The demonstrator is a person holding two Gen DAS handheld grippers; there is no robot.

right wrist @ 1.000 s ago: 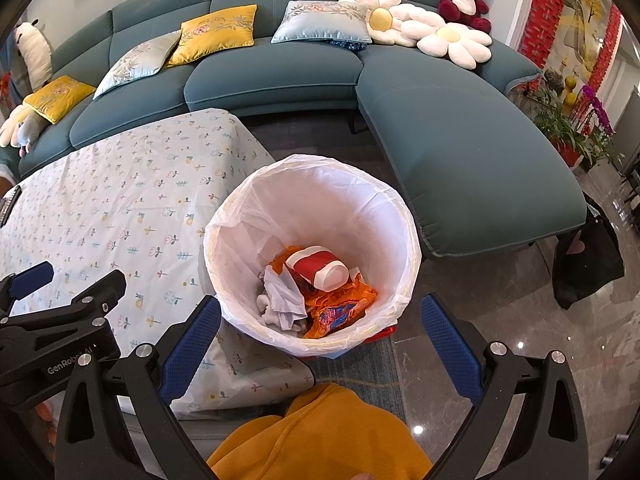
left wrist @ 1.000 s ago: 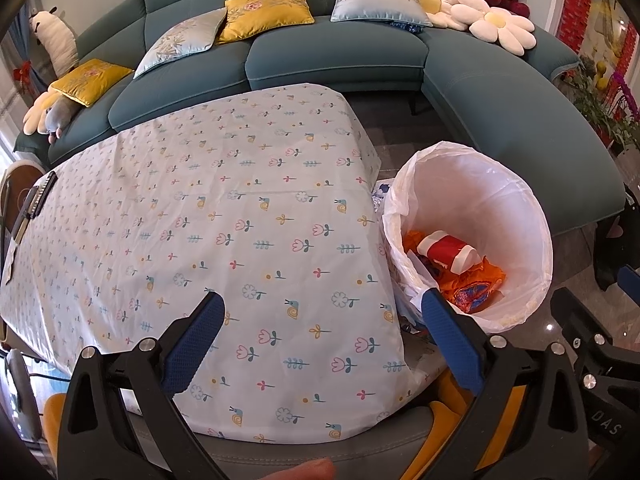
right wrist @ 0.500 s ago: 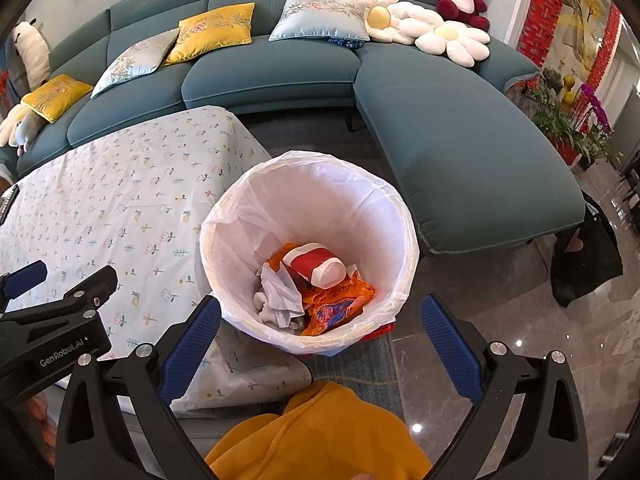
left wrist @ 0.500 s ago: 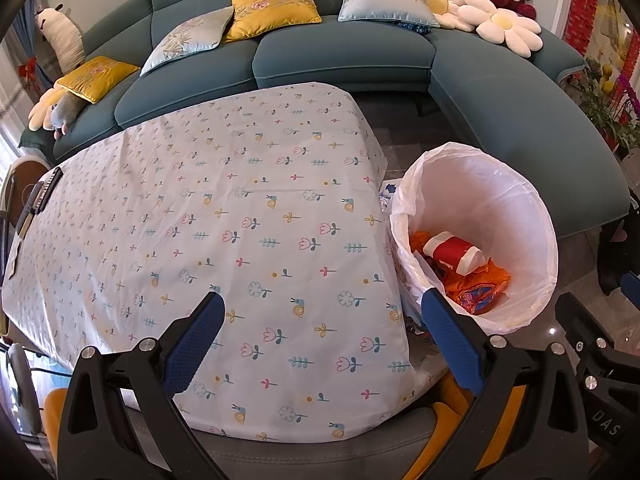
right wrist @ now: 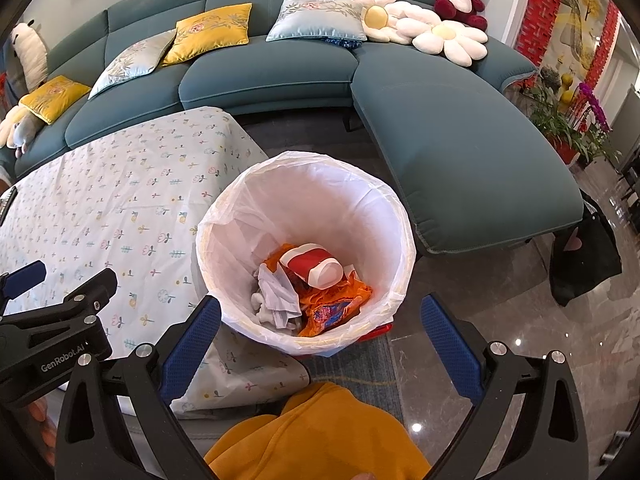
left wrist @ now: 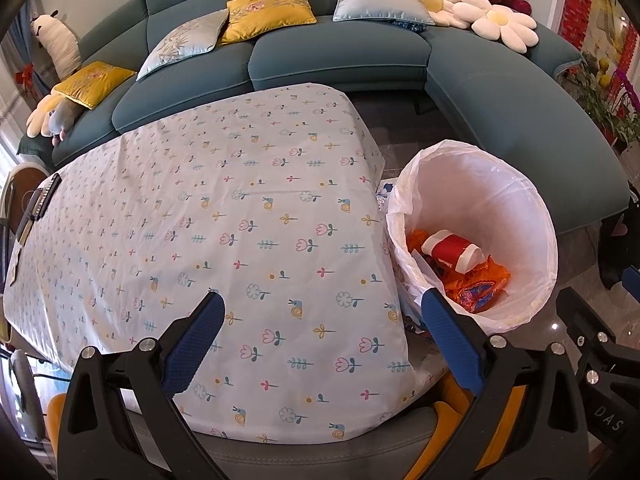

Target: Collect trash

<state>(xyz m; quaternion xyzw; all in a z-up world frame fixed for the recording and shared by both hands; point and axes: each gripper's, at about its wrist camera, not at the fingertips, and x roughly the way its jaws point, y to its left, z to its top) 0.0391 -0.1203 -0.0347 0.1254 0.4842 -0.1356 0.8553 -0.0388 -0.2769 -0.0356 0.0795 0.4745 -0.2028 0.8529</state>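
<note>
Right wrist alone shows crumpled paper (right wrist: 276, 294) — inside bin (right wrist: 402, 216).

Black hand-held gripper (right wrist: 320, 320), blue fingertips (right wrist: 448, 336)

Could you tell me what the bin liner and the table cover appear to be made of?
The bin liner looks like thin, translucent white plastic film: it crinkles and folds loosely over the rim. The table cover seems a smooth printed sheet, cloth or vinyl; creases show, but the weave cannot be seen.

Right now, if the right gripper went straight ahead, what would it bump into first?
Probably the trash bin: the open right gripper points at its near rim, with the trash just beyond. Depth is hard to judge.
</note>
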